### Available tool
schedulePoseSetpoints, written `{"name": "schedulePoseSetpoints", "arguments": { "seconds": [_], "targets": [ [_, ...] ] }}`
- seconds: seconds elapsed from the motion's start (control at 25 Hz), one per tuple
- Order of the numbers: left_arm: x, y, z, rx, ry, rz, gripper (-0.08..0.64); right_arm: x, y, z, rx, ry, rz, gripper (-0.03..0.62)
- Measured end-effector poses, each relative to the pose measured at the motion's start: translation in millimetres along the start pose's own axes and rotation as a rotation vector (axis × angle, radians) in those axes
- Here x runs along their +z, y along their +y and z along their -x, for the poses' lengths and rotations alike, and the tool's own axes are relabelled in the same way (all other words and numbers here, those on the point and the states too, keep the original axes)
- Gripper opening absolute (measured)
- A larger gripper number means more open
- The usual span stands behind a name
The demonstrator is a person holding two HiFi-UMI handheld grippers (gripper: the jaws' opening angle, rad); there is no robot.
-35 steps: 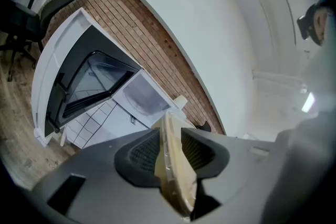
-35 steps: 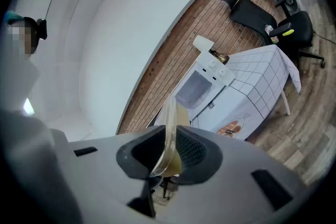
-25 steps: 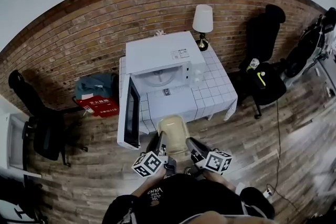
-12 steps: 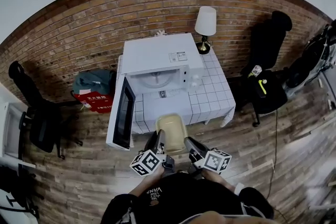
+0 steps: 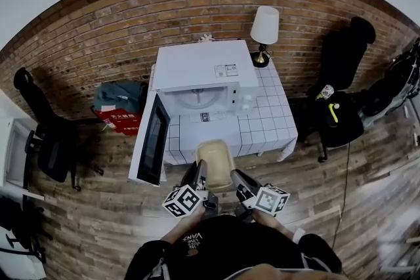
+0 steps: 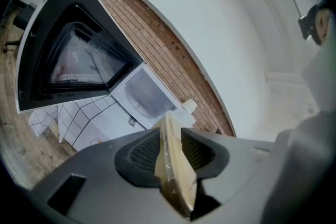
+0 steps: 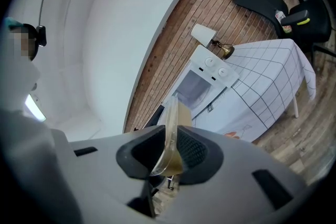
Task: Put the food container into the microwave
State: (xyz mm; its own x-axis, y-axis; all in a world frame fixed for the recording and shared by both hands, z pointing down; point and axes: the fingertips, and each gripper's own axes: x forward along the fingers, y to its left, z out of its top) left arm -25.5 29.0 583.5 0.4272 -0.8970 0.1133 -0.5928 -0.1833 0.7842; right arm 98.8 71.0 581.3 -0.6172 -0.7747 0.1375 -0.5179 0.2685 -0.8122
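A beige, lidded food container (image 5: 215, 162) hangs in the air at the table's front edge, in line with the microwave. My left gripper (image 5: 199, 172) is shut on its left rim and my right gripper (image 5: 234, 176) is shut on its right rim. In the left gripper view the container's edge (image 6: 171, 157) is pinched between the dark ribbed pads (image 6: 144, 152). The right gripper view shows the clear rim (image 7: 170, 131) clamped the same way. The white microwave (image 5: 202, 70) stands on the table with its door (image 5: 153, 139) swung wide open to the left and its cavity (image 5: 196, 99) showing a glass turntable.
The microwave sits on a table under a white checked cloth (image 5: 266, 120). A lamp (image 5: 264, 28) stands at the table's back right corner. Black chairs stand at the left (image 5: 49, 147) and right (image 5: 338, 118). A red bag (image 5: 118, 120) lies by the brick wall.
Both grippers have carried the container forward, and it now reaches the table's front edge. The microwave door stays open.
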Motion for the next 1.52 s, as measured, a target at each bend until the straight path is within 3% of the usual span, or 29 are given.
{"name": "schedulePoseSetpoints", "arguments": {
  "seconds": [0.92,1.52],
  "targets": [
    [66.4,38.3,-119.0,-0.069,0.096,-0.005,0.12,61.8,-24.8,-112.5,-0.095,-0.085,0.0,0.057],
    [86.8,77.1,-151.2,-0.051,0.117,0.025,0.12,69.9,-39.1,-165.7,-0.143,-0.076,0.02,0.055]
  ]
}}
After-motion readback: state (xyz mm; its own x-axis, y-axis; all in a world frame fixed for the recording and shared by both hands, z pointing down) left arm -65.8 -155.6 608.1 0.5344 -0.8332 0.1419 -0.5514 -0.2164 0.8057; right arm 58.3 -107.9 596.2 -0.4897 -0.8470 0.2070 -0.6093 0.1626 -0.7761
